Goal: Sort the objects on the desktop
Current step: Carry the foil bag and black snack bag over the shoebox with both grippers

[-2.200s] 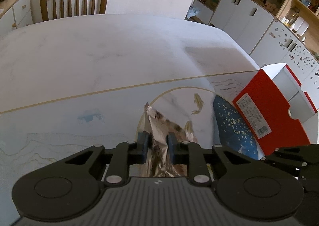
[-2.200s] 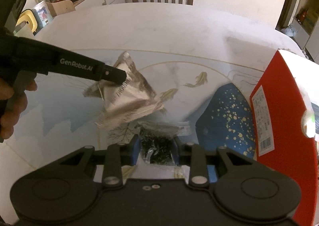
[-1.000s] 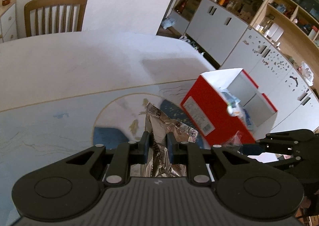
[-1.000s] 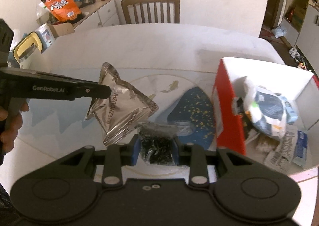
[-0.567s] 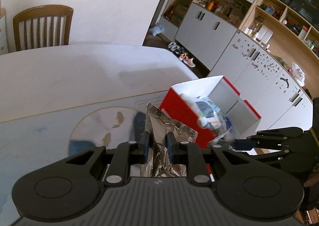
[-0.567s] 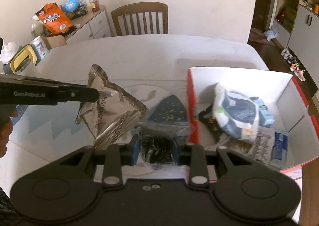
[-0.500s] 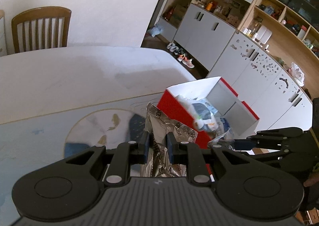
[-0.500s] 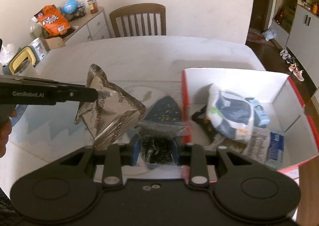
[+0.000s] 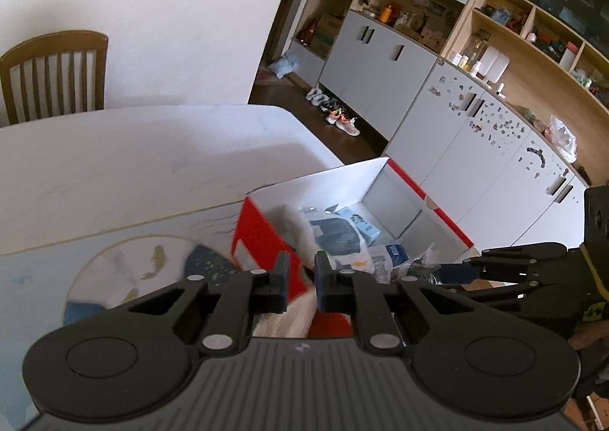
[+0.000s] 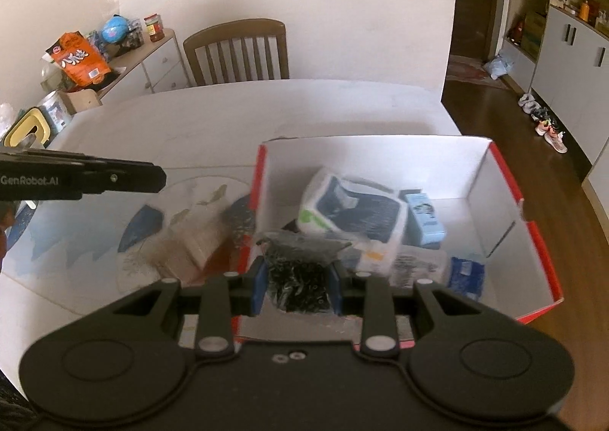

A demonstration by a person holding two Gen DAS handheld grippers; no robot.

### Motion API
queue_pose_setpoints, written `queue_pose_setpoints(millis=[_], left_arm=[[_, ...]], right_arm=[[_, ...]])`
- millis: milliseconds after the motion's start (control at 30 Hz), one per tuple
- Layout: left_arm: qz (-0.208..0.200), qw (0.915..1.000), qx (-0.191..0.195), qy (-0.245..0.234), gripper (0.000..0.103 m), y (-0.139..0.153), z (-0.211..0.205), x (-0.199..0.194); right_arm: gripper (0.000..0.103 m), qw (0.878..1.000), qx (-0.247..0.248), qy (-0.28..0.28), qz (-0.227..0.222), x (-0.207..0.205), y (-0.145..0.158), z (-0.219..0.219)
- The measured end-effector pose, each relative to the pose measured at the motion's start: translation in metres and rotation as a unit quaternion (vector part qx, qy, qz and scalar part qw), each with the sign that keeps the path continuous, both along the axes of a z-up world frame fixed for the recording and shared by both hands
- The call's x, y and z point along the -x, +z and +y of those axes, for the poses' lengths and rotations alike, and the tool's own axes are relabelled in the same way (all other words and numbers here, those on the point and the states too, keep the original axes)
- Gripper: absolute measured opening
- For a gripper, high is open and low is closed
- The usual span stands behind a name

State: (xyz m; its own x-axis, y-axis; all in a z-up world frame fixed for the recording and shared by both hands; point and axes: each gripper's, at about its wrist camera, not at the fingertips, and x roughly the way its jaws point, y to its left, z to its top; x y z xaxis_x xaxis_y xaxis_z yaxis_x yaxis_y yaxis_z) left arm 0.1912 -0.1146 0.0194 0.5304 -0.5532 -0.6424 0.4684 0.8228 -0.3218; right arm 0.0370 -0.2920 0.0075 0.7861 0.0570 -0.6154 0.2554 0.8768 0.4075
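- The silver foil pouch (image 10: 190,240) is no longer pinched in the left gripper (image 9: 300,278); it shows as a motion-blurred shape just outside the red box's (image 10: 540,240) left wall, below the gripper, over the table mat.
- The left gripper's fingers now stand slightly apart with nothing between them; half a second ago they clamped the pouch's top edge.
- The right gripper (image 10: 297,288) stays closed on the clear bag of dark bits (image 10: 300,275), now over the near left corner of the red box rather than beside it.
- Inside the box, a white-and-navy pack (image 10: 354,210) lies near the left wall and a small blue carton (image 10: 424,217) beside it; the far right corner shows bare white floor.
- Beyond the box's far wall, the white table (image 10: 266,107) lies open up to the wooden chair (image 10: 238,50).
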Motion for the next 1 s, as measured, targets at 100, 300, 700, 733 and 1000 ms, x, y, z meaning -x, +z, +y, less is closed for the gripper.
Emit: queue_pose_setpoints(millis=[100, 300, 700, 733, 1000], left_arm=[[0.004, 1.0000, -0.008, 0.003, 0.011, -0.005, -0.013, -0.003], [0.030, 0.9989, -0.031, 0.021, 0.011, -0.025, -0.012, -0.004], [0.084, 0.9940, -0.045, 0.054, 0.012, -0.060, 0.008, -0.006], [0.084, 0.9937, -0.051, 0.055, 0.014, -0.062, 0.008, -0.006], [0.088, 0.9920, -0.070, 0.058, 0.087, -0.072, 0.008, -0.009]], right_arm=[[0.031, 1.000, -0.006, 0.000, 0.000, 0.004, -0.008, -0.012], [0.031, 1.000, -0.009, 0.006, -0.001, 0.007, -0.016, -0.026], [0.031, 1.000, -0.016, 0.019, 0.001, 0.002, -0.024, -0.033], [0.031, 1.000, -0.015, 0.019, 0.002, 0.002, -0.024, -0.033], [0.031, 1.000, -0.019, 0.018, 0.004, 0.001, -0.027, -0.035]])
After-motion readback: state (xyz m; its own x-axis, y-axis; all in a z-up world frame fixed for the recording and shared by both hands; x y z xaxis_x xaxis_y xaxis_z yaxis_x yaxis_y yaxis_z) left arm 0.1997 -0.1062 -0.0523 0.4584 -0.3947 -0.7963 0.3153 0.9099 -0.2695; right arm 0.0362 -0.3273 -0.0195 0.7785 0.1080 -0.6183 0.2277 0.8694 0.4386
